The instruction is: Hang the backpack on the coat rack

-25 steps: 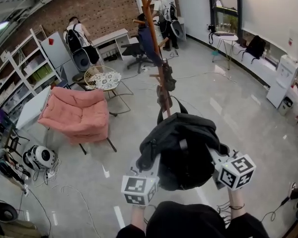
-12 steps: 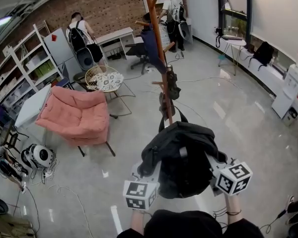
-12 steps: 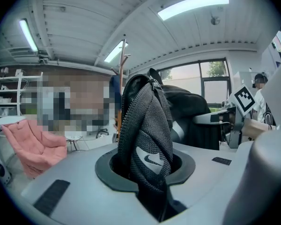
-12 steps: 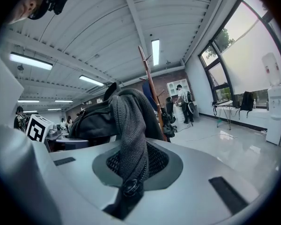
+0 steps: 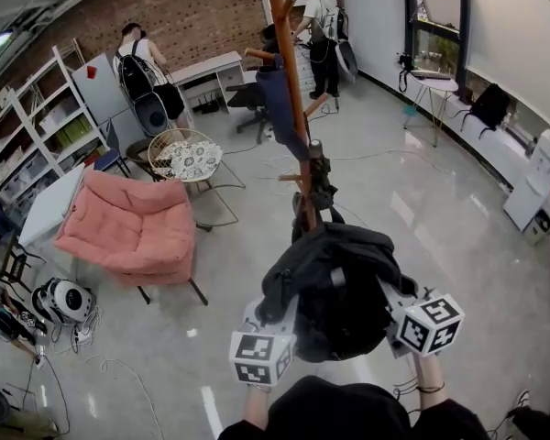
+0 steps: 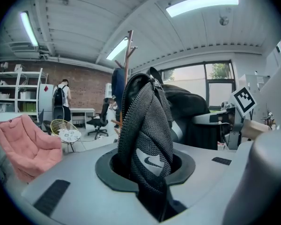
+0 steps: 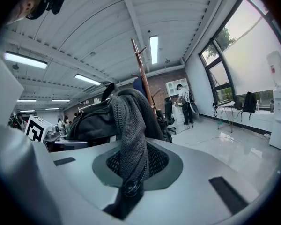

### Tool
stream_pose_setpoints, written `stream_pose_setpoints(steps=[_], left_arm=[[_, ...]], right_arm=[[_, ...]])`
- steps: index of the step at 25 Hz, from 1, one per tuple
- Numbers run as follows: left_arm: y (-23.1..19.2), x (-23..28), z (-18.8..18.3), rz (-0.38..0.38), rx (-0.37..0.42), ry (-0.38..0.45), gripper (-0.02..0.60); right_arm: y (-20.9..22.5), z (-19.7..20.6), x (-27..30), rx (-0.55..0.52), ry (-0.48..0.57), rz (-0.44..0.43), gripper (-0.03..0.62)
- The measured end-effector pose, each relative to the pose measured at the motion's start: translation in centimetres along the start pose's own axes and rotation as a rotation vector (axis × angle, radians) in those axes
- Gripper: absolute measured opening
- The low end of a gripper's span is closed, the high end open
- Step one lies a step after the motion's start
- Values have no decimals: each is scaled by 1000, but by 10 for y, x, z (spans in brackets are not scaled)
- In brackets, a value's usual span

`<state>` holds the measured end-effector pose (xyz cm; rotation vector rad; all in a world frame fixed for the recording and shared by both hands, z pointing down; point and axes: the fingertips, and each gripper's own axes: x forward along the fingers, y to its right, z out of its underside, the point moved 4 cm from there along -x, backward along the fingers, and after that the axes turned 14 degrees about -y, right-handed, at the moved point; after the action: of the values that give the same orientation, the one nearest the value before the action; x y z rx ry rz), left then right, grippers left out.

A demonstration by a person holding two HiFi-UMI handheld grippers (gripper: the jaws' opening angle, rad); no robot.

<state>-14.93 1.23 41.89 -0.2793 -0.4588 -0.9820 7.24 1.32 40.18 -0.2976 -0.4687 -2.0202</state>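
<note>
A black backpack (image 5: 335, 287) hangs between my two grippers, just in front of the wooden coat rack (image 5: 289, 81). My left gripper (image 5: 277, 324) is shut on a grey mesh shoulder strap (image 6: 147, 135) that rises out of its jaws. My right gripper (image 5: 396, 308) is shut on the other mesh strap (image 7: 130, 139), with a buckle at the jaws. The pack's body (image 6: 189, 107) bulks to the right in the left gripper view and to the left (image 7: 91, 118) in the right gripper view. The rack pole (image 6: 128, 50) (image 7: 140, 67) stands straight ahead, beyond the straps.
A blue garment (image 5: 280, 99) and dark bags (image 5: 319, 177) hang on the rack. A pink armchair (image 5: 133, 232) and a round wire table (image 5: 185, 154) stand to the left. Cables and a round device (image 5: 62, 301) lie on the floor at far left. People stand at the back.
Both grippers have carried the backpack forward, and the coat rack now stands closer, its foot hidden behind the pack. Grips on the straps are unchanged.
</note>
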Motion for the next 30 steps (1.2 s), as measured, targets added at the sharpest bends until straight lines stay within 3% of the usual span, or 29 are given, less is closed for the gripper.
stream_pose_setpoints(steps=[15,30], left_arm=[[-44,86,-55,31,43,-16,112],[-49,165,-91,-23,-39,-83,112]], right_arm=[[58,-47,70,30,13,27,35],[136,-85,130,23,-73,-49,35]])
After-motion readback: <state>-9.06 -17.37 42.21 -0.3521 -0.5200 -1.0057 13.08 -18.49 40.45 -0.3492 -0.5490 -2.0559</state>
